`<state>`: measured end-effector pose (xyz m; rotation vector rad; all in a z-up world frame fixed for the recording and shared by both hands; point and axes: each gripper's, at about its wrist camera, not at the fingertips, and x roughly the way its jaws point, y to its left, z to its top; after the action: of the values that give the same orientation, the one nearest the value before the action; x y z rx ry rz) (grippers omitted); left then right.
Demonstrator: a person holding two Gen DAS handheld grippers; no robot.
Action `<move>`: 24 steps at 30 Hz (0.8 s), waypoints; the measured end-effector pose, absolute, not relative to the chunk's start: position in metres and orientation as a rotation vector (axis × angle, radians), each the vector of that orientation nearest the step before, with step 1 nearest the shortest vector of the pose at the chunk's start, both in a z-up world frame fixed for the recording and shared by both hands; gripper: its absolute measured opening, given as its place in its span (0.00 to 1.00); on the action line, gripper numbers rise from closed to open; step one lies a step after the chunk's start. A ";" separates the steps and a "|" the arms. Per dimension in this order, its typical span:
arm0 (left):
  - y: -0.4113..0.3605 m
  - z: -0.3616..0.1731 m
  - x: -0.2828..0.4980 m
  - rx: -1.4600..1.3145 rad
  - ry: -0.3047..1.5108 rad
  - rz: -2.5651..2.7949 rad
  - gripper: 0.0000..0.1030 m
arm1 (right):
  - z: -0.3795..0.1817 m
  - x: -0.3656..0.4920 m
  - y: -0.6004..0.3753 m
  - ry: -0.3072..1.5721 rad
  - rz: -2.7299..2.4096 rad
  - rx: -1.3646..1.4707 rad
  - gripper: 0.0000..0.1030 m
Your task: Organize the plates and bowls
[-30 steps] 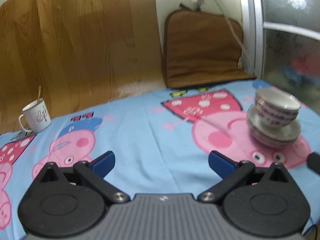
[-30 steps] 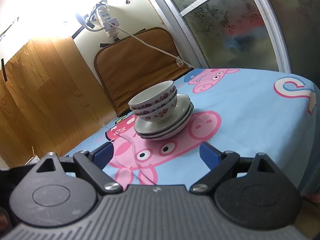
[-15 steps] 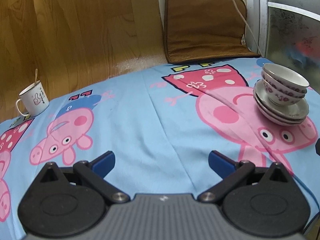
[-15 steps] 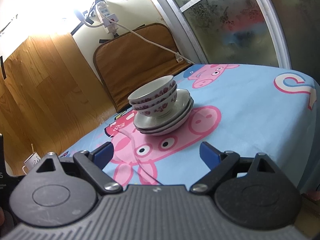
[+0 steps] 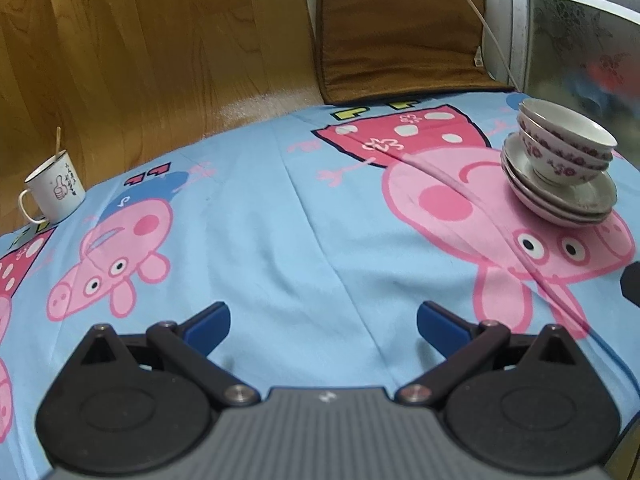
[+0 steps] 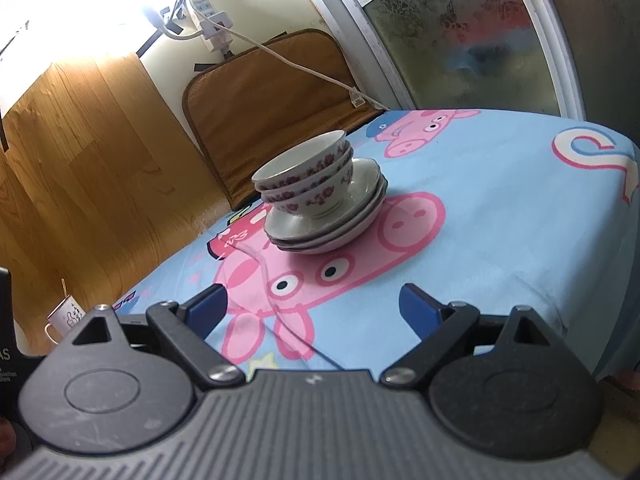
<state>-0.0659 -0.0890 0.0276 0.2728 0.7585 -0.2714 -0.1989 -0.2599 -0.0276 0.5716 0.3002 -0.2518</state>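
Note:
A stack of white bowls with red flower rims (image 5: pixel 564 146) sits on a stack of pale plates (image 5: pixel 560 196) on the blue cartoon-pig tablecloth (image 5: pixel 280 220), at the right of the left wrist view. The same bowls (image 6: pixel 308 178) and plates (image 6: pixel 332 220) stand in the middle of the right wrist view. My left gripper (image 5: pixel 322 326) is open and empty, low over the cloth, well left of the stack. My right gripper (image 6: pixel 314 306) is open and empty, short of the stack.
A white enamel mug (image 5: pixel 54 188) with a stick in it stands at the cloth's far left edge; it also shows in the right wrist view (image 6: pixel 66 314). A brown cushion (image 6: pixel 272 108) leans on the wall behind. A window frame (image 6: pixel 560 40) borders the right.
My left gripper has tilted down and drawn back, so the stack sits further right. My right gripper has pulled back a little from the stack. Both stay open.

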 end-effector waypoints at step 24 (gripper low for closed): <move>-0.092 0.027 -0.070 0.327 0.755 -0.276 1.00 | -0.029 -0.200 -0.262 0.298 -0.255 0.579 0.92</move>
<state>-0.0698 -0.0921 0.0273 0.3271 0.7548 -0.2759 -0.2002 -0.2619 -0.0287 0.5793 0.2981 -0.2547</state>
